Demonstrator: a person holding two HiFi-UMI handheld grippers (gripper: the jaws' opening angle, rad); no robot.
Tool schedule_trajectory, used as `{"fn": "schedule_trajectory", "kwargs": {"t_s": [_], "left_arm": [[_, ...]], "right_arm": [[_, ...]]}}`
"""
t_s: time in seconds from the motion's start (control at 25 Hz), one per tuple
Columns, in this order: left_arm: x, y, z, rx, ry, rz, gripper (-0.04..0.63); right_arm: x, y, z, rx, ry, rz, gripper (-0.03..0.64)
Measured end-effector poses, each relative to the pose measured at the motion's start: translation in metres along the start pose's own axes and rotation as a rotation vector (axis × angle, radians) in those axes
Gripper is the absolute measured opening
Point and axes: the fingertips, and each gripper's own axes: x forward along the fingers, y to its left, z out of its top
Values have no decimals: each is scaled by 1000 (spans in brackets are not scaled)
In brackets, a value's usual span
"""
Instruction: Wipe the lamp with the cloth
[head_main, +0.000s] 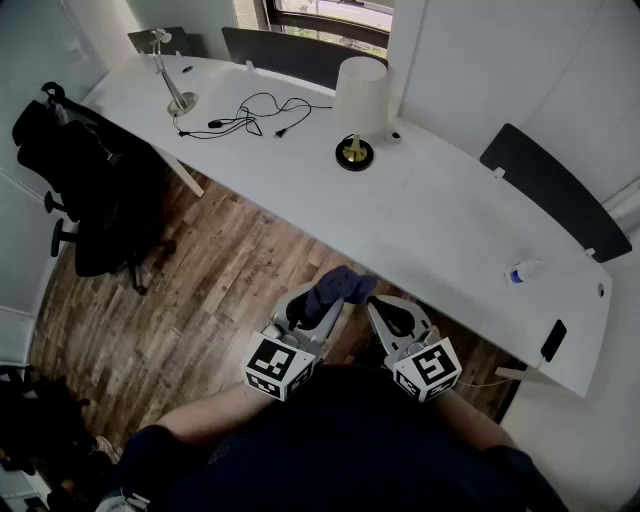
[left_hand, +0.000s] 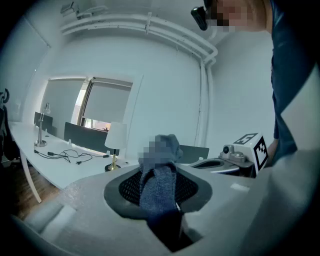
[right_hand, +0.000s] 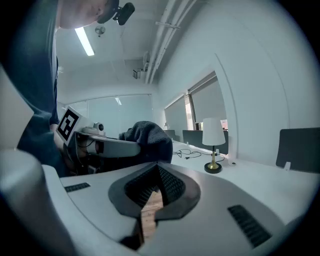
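Lamp (head_main: 358, 100) (white shade, brass stem, black base) stands at the far edge of the long white desk (head_main: 440, 230), well apart from both grippers, which sit over the wood floor (head_main: 220, 280) on the near side. On the desk there's a black cable (head_main: 250, 115) and a silver desk lamp (head_main: 172, 75) to its left, and a bottle (head_main: 524, 271) and phone (head_main: 552, 340) toward the right end. Left gripper (head_main: 312, 312) jaws are clamped on the blue cloth (head_main: 338, 287), bunched past the tips; right gripper (head_main: 385, 312) jaws are nearly closed, a thin slit with nothing in it; black office chair (head_main: 85, 190) at left, dark divider panels (head_main: 550, 185) behind the desk, white walls.
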Motion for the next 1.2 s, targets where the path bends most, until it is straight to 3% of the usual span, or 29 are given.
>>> {"fn": "schedule_trajectory", "kwargs": {"t_s": [0.84, 1.2], "left_arm": [[-12, 13, -2, -1, -10, -11, 118], [47, 48, 8, 6, 0, 59, 118]], "right_arm": [[9, 5, 3, -24, -19, -16, 8], [44, -66, 12, -21, -30, 30, 9]]}}
